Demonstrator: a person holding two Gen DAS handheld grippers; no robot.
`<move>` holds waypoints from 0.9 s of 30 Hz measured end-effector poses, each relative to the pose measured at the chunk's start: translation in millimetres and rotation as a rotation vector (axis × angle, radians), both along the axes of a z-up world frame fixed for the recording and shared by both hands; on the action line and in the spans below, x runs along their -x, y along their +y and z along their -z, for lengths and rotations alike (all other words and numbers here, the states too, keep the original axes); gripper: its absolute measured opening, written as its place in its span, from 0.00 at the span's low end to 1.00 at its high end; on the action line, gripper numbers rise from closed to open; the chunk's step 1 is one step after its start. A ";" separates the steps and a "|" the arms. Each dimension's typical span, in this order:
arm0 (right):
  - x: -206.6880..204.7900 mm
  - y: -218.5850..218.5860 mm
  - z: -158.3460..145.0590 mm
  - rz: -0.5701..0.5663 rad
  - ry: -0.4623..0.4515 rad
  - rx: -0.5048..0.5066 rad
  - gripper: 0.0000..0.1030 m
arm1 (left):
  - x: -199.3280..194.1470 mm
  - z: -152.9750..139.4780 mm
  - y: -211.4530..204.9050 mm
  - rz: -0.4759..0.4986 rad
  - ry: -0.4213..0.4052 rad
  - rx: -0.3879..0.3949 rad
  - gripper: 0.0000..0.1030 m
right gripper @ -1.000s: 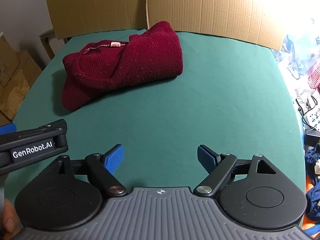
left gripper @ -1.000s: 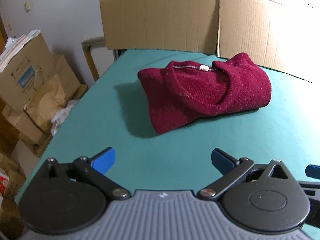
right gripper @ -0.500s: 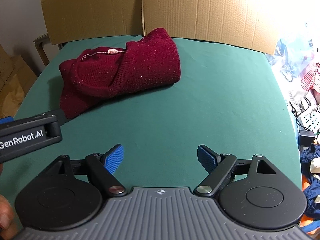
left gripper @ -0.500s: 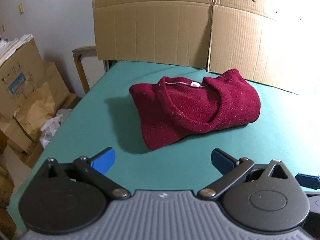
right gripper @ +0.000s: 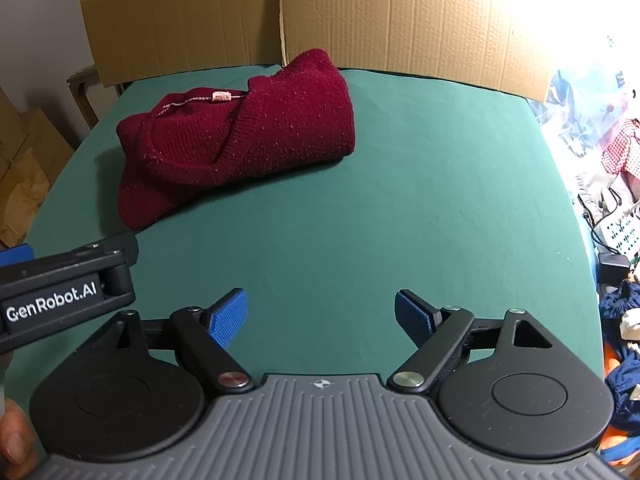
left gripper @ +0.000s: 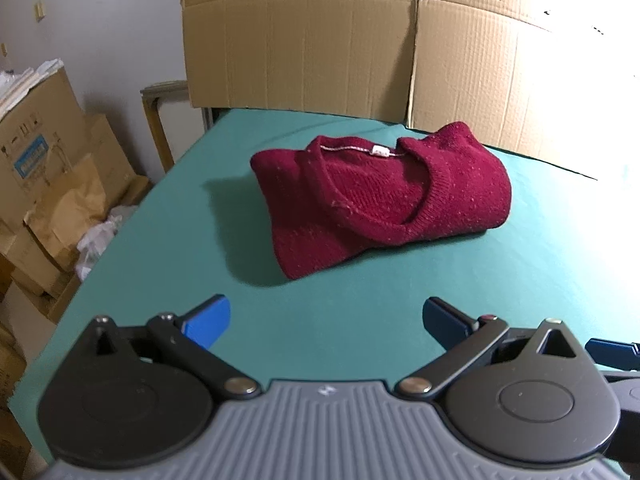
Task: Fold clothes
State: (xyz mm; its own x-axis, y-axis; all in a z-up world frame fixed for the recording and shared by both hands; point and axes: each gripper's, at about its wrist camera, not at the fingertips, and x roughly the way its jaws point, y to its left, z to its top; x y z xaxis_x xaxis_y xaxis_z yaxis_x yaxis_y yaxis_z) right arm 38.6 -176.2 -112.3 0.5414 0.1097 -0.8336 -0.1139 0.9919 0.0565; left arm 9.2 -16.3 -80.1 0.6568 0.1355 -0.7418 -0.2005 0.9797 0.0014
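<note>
A dark red knitted sweater [left gripper: 384, 196] [right gripper: 240, 140] lies folded into a thick bundle on the green table [left gripper: 360, 300] [right gripper: 420, 200], neckline and white label facing up. My left gripper [left gripper: 326, 318] hovers open near the table's front edge, well short of the sweater, nothing between its blue pads. Open and empty too, my right gripper [right gripper: 320, 320] hangs to the right, the sweater ahead and to its left. The left gripper's black body [right gripper: 60, 292] shows at the left edge of the right wrist view.
A tall cardboard wall [left gripper: 360, 40] [right gripper: 360, 12] stands behind the table. Cardboard boxes and paper bags [left gripper: 52, 184] pile up on the floor to the left. Clothes, cables and bags [right gripper: 612, 200] crowd the floor to the right. A fingertip [right gripper: 12, 440] shows at bottom left.
Both grippers have drawn back and risen a little from the sweater, staying open. The sweater has not moved.
</note>
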 end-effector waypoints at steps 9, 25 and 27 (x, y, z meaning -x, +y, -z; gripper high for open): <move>4.0 -1.1 -1.9 -0.036 0.019 -0.028 0.81 | 12.6 -5.5 -9.1 -0.032 -0.055 -0.063 0.99; 8.1 -6.1 0.1 -0.077 0.022 -0.037 0.81 | 16.7 5.7 -3.3 -0.057 0.047 0.029 1.00; 8.5 -7.3 1.0 -0.079 0.023 -0.042 0.81 | 17.7 5.7 -3.3 -0.061 0.044 0.031 1.00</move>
